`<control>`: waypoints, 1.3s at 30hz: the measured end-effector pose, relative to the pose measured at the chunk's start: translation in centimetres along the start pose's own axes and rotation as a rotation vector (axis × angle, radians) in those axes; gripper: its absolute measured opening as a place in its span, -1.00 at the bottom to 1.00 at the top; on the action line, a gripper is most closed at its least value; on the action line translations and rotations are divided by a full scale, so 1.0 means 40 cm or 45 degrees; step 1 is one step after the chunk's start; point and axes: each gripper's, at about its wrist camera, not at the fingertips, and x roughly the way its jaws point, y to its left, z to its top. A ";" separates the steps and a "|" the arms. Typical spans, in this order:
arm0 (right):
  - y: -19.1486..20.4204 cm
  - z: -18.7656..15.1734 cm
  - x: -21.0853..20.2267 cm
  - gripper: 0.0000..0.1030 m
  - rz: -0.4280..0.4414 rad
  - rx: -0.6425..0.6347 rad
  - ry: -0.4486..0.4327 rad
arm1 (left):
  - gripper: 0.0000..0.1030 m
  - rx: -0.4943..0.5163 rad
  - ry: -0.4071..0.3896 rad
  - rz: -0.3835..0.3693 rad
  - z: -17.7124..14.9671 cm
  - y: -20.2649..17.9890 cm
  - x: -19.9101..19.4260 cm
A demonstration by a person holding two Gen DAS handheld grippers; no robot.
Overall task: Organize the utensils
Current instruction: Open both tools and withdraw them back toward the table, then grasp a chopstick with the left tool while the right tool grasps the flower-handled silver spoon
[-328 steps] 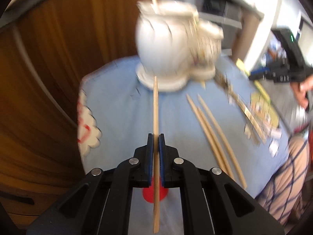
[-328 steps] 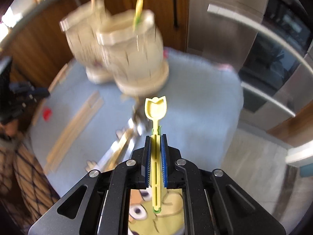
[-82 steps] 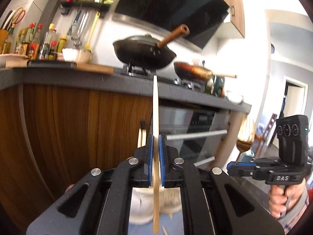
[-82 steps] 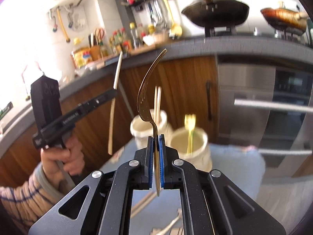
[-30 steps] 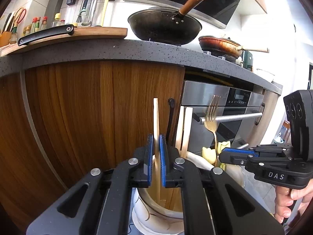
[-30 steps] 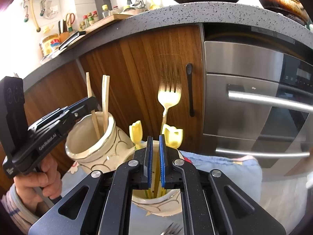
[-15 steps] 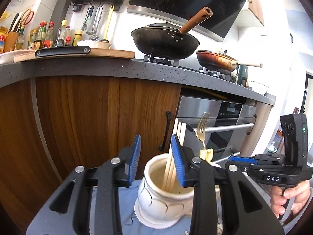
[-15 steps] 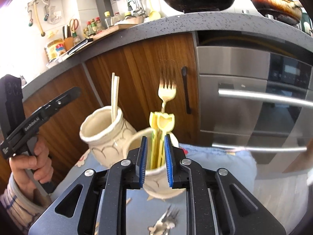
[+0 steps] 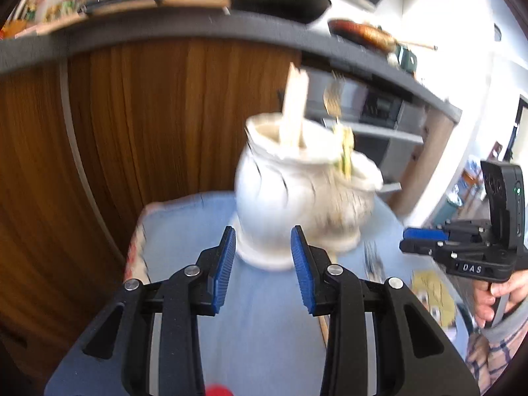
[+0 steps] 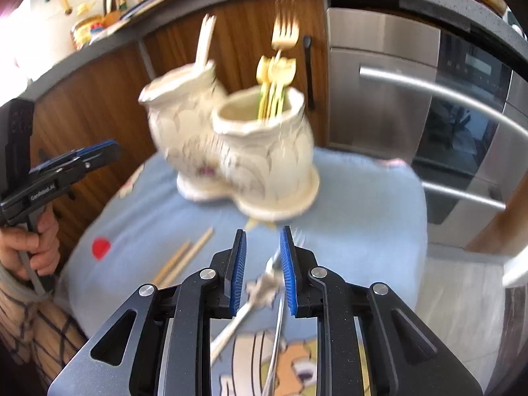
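Observation:
Two joined cream ceramic holders stand on a blue cloth (image 10: 363, 204). The left holder (image 10: 178, 122) holds wooden chopsticks (image 10: 203, 43). The right holder (image 10: 264, 155) holds a gold fork (image 10: 284, 33) and yellow tulip-handled utensils (image 10: 275, 72). Loose chopsticks (image 10: 183, 257) and metal utensils (image 10: 260, 290) lie on the cloth. My right gripper (image 10: 262, 257) is open and empty above the metal utensils. My left gripper (image 9: 263, 257) is open and empty in front of the chopstick holder (image 9: 274, 184).
Wooden cabinet doors (image 9: 138, 125) and a steel oven (image 10: 429, 105) stand behind the table. A dark counter (image 9: 165, 29) carries pans. The cloth has a red dot (image 10: 100, 247) and a cartoon print (image 10: 297, 363).
Both grippers have pulled back from the holders and tilted down toward the cloth. Their jaws have opened wider. The chopstick and the fork stay in the holders.

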 end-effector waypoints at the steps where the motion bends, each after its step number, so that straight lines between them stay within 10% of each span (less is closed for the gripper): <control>1: 0.002 -0.017 0.001 -0.56 -0.006 0.003 0.020 | -0.32 0.032 0.035 0.003 -0.018 -0.014 0.007; 23: 0.009 -0.130 0.052 -0.67 -0.107 -0.047 0.237 | -0.44 0.276 0.365 -0.020 -0.233 -0.157 0.085; 39: -0.011 -0.089 0.084 -0.92 -0.133 -0.120 0.349 | -0.88 0.296 0.419 0.030 -0.191 -0.104 0.125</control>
